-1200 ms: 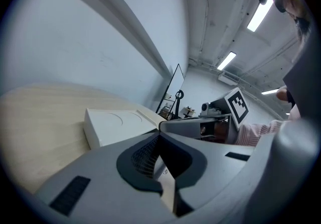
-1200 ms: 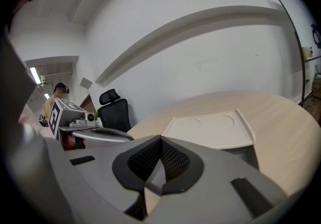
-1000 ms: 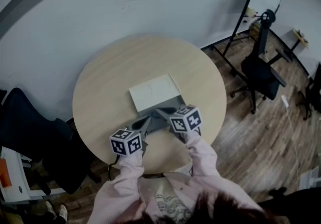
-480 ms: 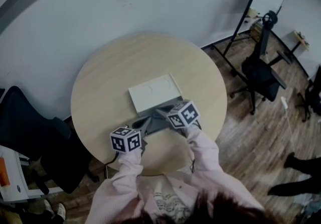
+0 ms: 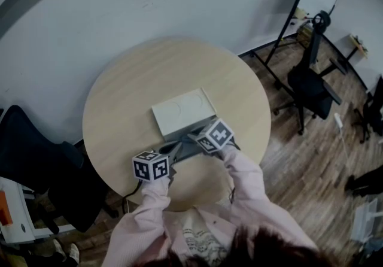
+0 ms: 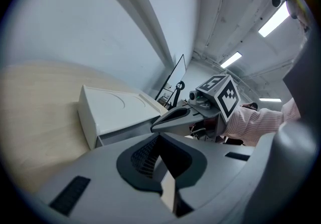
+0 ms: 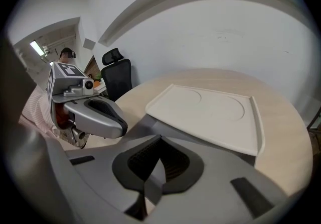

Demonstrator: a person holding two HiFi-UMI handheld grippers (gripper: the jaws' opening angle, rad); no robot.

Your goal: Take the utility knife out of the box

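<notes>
Lying flat: cream box (image 5: pixel 181 110), circles (image 5: pixel 192 102) on top; left gripper (image 6: pixel 159 140), right gripper (image 7: pixel 159 141) jaws together.

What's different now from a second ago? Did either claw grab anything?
The right claw tipped downward and rolled, edging closer to the flat white box on the round wooden table. Nothing was grabbed or let go: both claws are shut and empty. The left claw barely shifted, and the box stayed where it was.
</notes>
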